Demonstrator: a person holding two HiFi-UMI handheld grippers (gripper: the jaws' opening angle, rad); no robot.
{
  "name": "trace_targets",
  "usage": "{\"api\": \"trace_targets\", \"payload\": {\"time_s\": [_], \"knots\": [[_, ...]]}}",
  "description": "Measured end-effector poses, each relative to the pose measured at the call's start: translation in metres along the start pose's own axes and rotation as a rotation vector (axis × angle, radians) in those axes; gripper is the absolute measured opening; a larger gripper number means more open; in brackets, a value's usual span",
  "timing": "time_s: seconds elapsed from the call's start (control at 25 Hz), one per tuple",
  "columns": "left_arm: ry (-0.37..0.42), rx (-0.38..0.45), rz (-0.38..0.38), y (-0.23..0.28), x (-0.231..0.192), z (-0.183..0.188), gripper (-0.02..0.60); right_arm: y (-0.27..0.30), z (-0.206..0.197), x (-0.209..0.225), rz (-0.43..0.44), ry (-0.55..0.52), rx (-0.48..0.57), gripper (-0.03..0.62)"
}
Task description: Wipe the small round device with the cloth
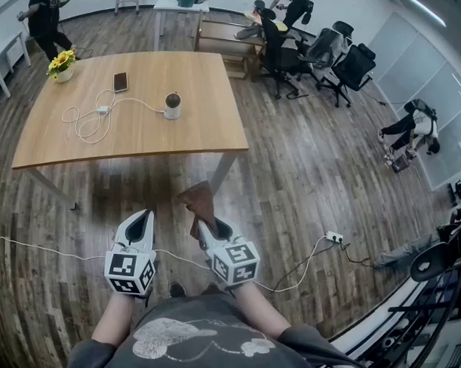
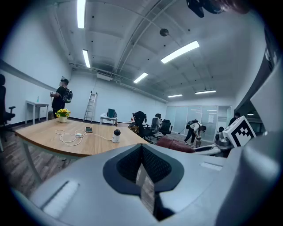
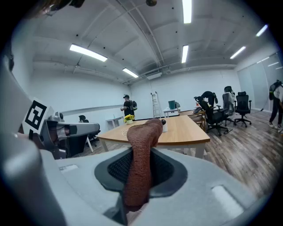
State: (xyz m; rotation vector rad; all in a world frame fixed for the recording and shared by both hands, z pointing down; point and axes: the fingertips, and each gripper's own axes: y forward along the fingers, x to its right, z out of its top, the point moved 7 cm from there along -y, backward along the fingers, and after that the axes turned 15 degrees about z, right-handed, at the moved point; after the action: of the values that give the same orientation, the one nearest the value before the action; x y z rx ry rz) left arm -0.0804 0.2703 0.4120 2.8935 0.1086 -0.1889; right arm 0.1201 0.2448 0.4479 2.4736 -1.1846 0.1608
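Observation:
The small round device [image 1: 171, 106], white with a dark top, stands near the middle of the wooden table [image 1: 194, 133], well ahead of both grippers. It shows small in the left gripper view [image 2: 116, 136] and is partly hidden behind the cloth in the right gripper view [image 3: 165, 125]. My right gripper [image 1: 204, 225] is shut on a brown cloth [image 1: 198, 204] that sticks up from its jaws [image 3: 142, 145]. My left gripper [image 1: 144, 216] hangs beside it, shut with nothing in it [image 2: 142, 155]. Both are held over the floor, short of the table's near edge.
On the table lie a phone [image 1: 121, 82], a coiled white cable [image 1: 89, 123] that runs to the device, and a pot of yellow flowers [image 1: 62, 64]. Office chairs [image 1: 329, 55] and people stand at the room's far side. A power strip [image 1: 334, 237] and its cord lie on the floor.

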Motion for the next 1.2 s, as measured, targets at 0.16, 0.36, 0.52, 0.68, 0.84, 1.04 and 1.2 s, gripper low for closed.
{"api": "trace_targets", "payload": {"time_s": [0.16,0.36,0.52,0.68,0.84,1.04,1.2], "knots": [[-0.015,-0.004,-0.018,0.001,0.002,-0.003,0.018,0.003,-0.001,-0.002,0.012,-0.016,-0.018,0.078],[-0.015,-0.014,-0.029,0.001,0.002,-0.005,0.018,0.005,0.001,-0.001,0.008,-0.033,-0.017,0.078],[-0.010,-0.017,-0.047,-0.001,-0.003,-0.002,0.018,0.003,0.008,0.002,-0.006,-0.054,-0.012,0.078],[-0.010,-0.027,-0.038,0.004,-0.012,-0.005,0.018,-0.002,0.007,0.010,-0.045,-0.035,0.010,0.080],[-0.024,-0.040,-0.017,0.014,-0.015,-0.009,0.018,-0.003,0.002,0.019,-0.061,-0.011,0.007,0.080],[-0.014,-0.040,-0.016,0.033,-0.017,-0.005,0.018,0.012,0.004,0.043,-0.061,0.011,0.006,0.081],[-0.016,-0.044,0.030,0.064,-0.028,0.000,0.018,0.044,0.019,0.071,-0.028,0.025,0.018,0.081]]}}
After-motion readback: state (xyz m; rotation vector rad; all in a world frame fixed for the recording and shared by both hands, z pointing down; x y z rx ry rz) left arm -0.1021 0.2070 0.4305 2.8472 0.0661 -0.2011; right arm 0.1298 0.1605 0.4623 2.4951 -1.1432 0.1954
